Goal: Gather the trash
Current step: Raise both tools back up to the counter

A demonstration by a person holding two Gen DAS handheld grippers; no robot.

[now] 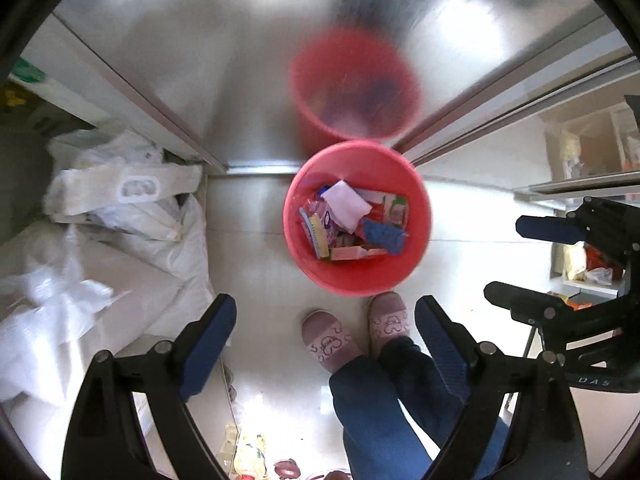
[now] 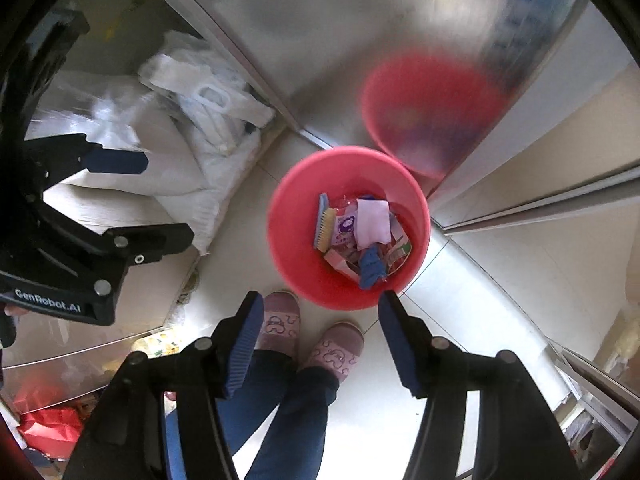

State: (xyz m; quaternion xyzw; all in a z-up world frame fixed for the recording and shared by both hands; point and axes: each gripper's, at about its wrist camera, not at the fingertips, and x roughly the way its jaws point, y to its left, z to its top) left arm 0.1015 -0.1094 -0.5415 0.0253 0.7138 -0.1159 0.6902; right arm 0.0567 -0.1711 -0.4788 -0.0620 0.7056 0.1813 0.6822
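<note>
A red bin (image 1: 416, 240) stands on the pale floor below both grippers; it also shows in the right wrist view (image 2: 288, 256). It holds several pieces of trash: a white paper (image 1: 346, 202) (image 2: 373, 222), a blue brush (image 1: 316, 236) (image 2: 322, 224), a blue cloth (image 1: 386, 236) (image 2: 371, 266), and wrappers. My left gripper (image 1: 325, 322) is open and empty high above the floor. My right gripper (image 2: 320, 320) is open and empty; it also shows in the left wrist view (image 1: 516, 258).
A steel panel (image 1: 224, 64) behind the bin mirrors it. White bags (image 1: 132, 200) lie piled at the left. The person's slippered feet (image 1: 352, 328) stand just in front of the bin. Shelves (image 1: 592, 152) with goods are at the right.
</note>
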